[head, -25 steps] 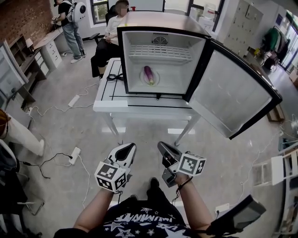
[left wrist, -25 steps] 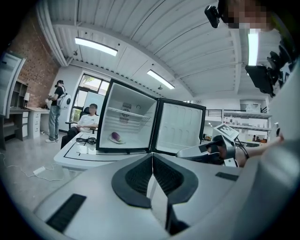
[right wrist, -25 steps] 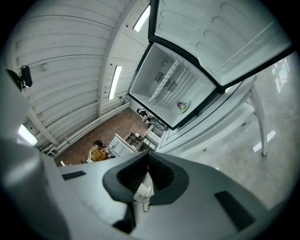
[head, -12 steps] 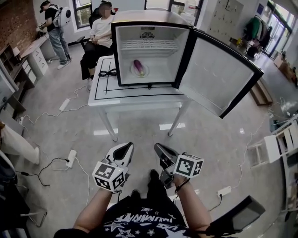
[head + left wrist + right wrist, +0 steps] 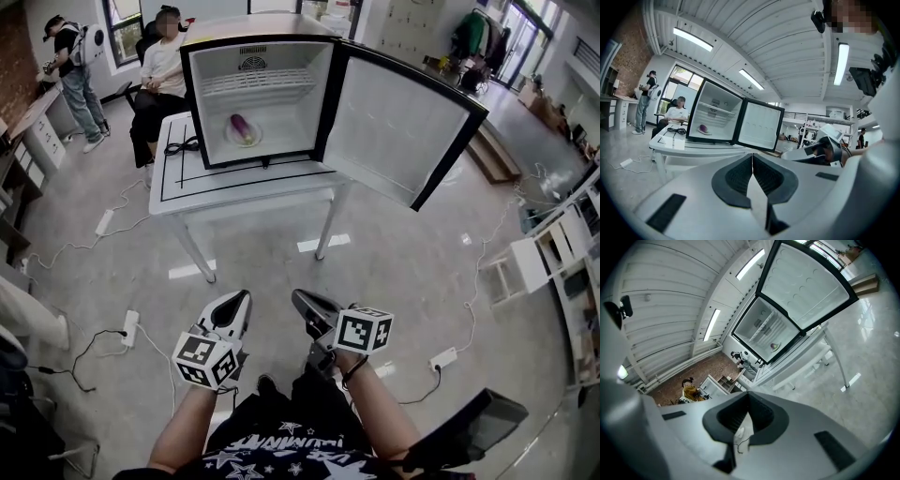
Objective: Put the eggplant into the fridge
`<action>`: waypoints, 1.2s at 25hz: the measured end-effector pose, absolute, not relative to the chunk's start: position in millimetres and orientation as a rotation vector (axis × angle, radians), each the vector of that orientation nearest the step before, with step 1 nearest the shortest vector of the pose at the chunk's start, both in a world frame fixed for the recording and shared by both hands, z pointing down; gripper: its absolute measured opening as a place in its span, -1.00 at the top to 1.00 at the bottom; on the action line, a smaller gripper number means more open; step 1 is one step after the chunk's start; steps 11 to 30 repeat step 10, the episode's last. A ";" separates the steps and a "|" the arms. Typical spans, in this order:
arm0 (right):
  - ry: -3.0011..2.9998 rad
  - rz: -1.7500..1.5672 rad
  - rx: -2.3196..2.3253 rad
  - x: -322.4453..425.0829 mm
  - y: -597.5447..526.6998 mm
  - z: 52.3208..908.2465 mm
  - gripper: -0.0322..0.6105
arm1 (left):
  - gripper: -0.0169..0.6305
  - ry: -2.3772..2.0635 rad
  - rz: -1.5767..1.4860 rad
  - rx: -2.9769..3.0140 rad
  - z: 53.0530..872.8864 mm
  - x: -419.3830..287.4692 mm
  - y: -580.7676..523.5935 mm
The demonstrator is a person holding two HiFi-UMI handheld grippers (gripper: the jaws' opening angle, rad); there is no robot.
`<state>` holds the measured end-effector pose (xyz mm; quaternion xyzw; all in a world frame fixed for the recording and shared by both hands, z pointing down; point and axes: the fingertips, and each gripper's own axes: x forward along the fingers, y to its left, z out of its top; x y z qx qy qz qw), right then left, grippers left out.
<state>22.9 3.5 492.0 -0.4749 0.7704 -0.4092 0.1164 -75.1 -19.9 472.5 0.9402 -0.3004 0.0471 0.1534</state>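
The purple eggplant (image 5: 242, 128) lies on a white plate inside the small fridge (image 5: 258, 56), whose door (image 5: 398, 127) hangs wide open to the right. The fridge stands on a white table (image 5: 234, 187). Both grippers are held low near my body, far from the fridge. My left gripper (image 5: 238, 300) is shut with nothing in it, and so is my right gripper (image 5: 300, 300). The left gripper view shows the eggplant (image 5: 703, 128) far off beyond its own closed gripper (image 5: 752, 157). In the right gripper view the eggplant (image 5: 775, 346) is tiny above that closed gripper (image 5: 749, 398).
A black cable (image 5: 183, 145) lies on the table left of the fridge. A seated person (image 5: 164, 70) and a standing person (image 5: 70, 61) are behind it. Power strips and cords (image 5: 127, 328) run over the floor at left. White shelves (image 5: 553, 272) stand at right.
The fridge and table have slid left and farther away in the head view as I back off. Both grippers stay shut and low by my body.
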 end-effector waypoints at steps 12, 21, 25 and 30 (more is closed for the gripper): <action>2.306 -1.287 -1.261 27.7 31.5 505.1 0.88 | 0.91 -0.968 0.158 2.651 479.2 -60.1 17.6; 2.306 -1.287 -1.261 27.7 31.5 505.1 0.88 | 0.91 -0.968 0.158 2.651 479.2 -60.1 17.6; 2.306 -1.287 -1.261 27.7 31.5 505.1 0.88 | 0.91 -0.968 0.158 2.651 479.2 -60.1 17.6; 2.306 -1.287 -1.261 27.7 31.5 505.1 0.88 | 0.91 -0.968 0.158 2.651 479.2 -60.1 17.6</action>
